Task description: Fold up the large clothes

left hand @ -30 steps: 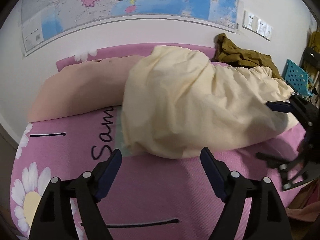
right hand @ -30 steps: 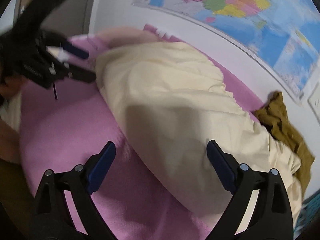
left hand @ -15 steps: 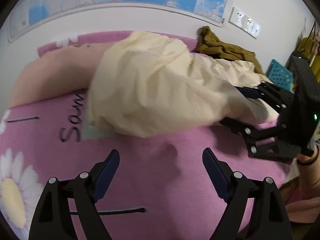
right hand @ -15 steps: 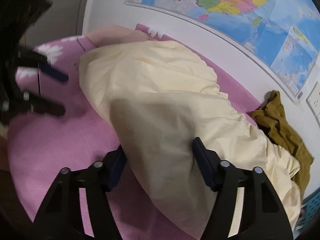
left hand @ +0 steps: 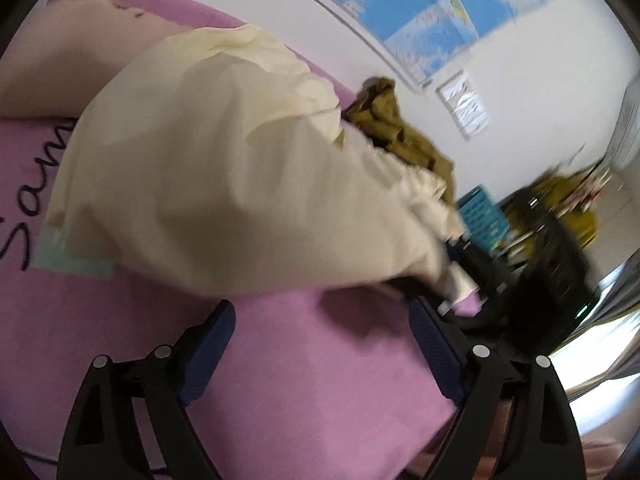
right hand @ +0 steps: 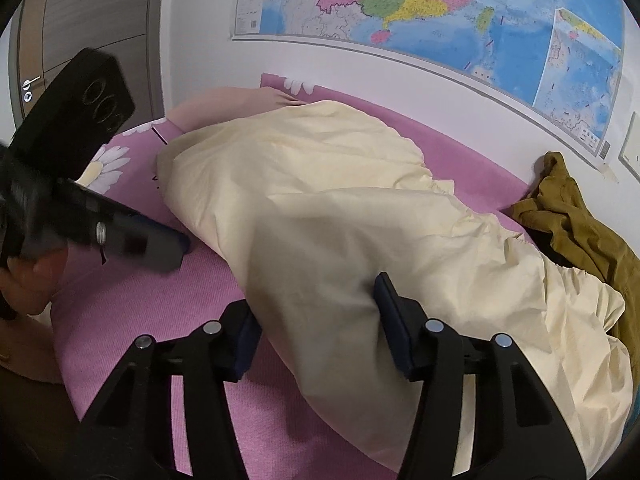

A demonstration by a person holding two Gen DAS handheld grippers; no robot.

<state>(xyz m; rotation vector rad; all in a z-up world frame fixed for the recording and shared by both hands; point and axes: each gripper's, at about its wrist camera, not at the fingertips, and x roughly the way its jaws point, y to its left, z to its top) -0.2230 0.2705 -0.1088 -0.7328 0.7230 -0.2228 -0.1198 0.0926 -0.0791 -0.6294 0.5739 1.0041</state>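
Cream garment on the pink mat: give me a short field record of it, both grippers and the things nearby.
garment: cream garment, bunched in a heap on the pink mat
right gripper: jaws have just been closing, the garment's near edge between them
left gripper: open over bare mat, nothing between the jaws
other clothes: olive garment crumpled by the wall, beside the cream one
wall: map above the mat

Big garment (right hand: 340, 232) on bedspread (right hand: 168, 300) (smaller garment (right hand: 572, 216) behind).
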